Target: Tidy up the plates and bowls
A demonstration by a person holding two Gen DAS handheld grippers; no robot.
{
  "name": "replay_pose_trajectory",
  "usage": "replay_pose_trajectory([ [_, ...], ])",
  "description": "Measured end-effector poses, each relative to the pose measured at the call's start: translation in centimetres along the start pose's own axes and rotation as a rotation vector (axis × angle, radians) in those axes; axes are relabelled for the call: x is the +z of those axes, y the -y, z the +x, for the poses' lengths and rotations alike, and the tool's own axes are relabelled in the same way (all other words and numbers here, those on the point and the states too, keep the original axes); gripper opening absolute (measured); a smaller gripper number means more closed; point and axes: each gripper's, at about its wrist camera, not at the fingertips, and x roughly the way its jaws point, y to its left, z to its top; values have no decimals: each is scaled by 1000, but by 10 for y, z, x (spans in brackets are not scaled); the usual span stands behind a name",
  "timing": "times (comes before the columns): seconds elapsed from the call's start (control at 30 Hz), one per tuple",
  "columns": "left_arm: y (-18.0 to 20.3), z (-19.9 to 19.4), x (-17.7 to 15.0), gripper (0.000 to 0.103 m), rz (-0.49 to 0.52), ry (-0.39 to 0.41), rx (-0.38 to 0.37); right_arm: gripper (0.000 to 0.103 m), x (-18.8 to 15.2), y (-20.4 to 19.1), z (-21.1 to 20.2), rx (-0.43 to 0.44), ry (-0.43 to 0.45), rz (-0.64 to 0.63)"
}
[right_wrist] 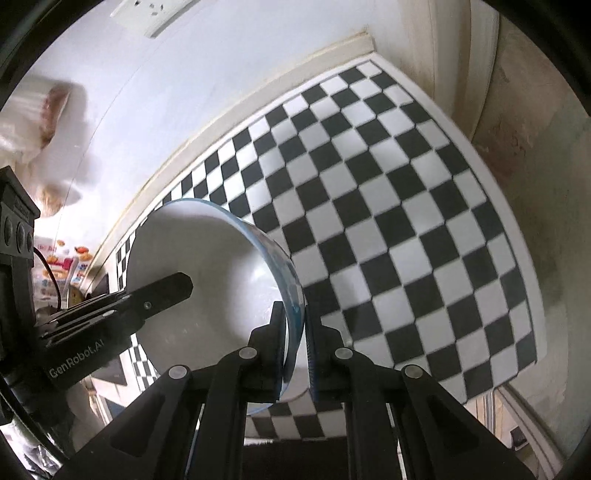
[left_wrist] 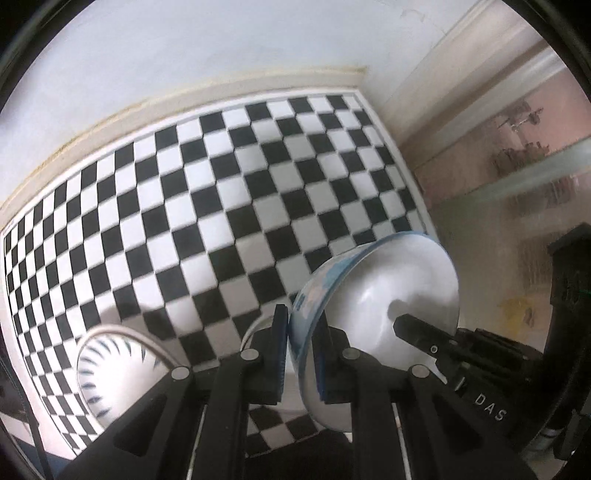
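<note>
A white bowl (left_wrist: 388, 280) with a blue patterned outside hangs tilted above the black-and-white checkered mat (left_wrist: 221, 203). My left gripper (left_wrist: 301, 321) is shut on its near rim, one pad inside and one outside. A finger (left_wrist: 417, 332) of my right gripper reaches into the bowl from the right. In the right wrist view the same bowl (right_wrist: 207, 251) sits at the left, and my right gripper (right_wrist: 295, 314) is shut on its blue rim. A finger (right_wrist: 166, 288) of my left gripper lies inside the bowl there. The checkered mat (right_wrist: 388, 221) spreads below.
A second white bowl (left_wrist: 110, 373) with dark blue dashes stands on the mat at the lower left. A pale wall (left_wrist: 184, 55) borders the mat's far side, with a socket plate (right_wrist: 147, 11) on it. The mat's white edge (right_wrist: 517, 258) runs along the right.
</note>
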Motion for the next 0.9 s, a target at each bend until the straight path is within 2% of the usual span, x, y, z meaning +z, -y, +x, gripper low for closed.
replay_pose_trajectory([
  [0.2,-13,30,-23,10,-34,-61,19,12,-32,1,19,-12,-57,-7],
  [0.37,-22,46,-33,10,-55,-95,31,12,-44,-1,39,-27,-97,-18],
  [0.73,-36,71,-44,10,-97,-145,51,12,-46,-4,82,-60,-151,-45],
  [0.9,-35,73,-43,10,-93,-135,51,12,-49,-6,88,-65,-157,-46],
])
